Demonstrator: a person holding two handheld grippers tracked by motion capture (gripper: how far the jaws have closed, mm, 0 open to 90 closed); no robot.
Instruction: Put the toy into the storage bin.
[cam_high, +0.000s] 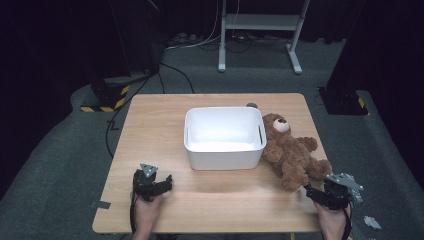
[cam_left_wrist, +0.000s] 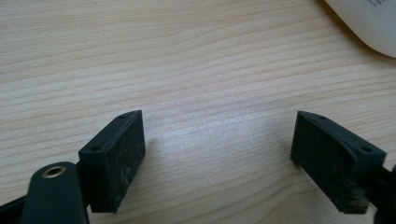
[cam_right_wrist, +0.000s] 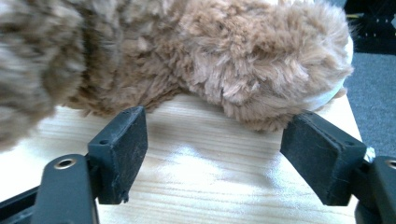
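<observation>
A brown teddy bear (cam_high: 290, 152) lies on its back on the wooden table (cam_high: 155, 125), pressed against the right wall of a white empty bin (cam_high: 225, 157). My right gripper (cam_high: 316, 190) sits at the table's front right corner, open, pointing at the bear's lower leg. In the right gripper view the furry leg (cam_right_wrist: 261, 60) lies just beyond the right gripper (cam_right_wrist: 215, 149), with bare wood between the pads. My left gripper (cam_high: 165, 184) rests open at the front left, facing the bin. The left gripper (cam_left_wrist: 217, 154) has bare table between its pads, and the bin's corner (cam_left_wrist: 369, 23) shows at the top right.
A small dark object (cam_high: 251, 105) peeks out behind the bin. The table's right edge runs close beside the bear's feet and my right gripper. On the floor behind stand a white metal frame (cam_high: 260, 22) and a yellow-striped black base (cam_high: 107, 97).
</observation>
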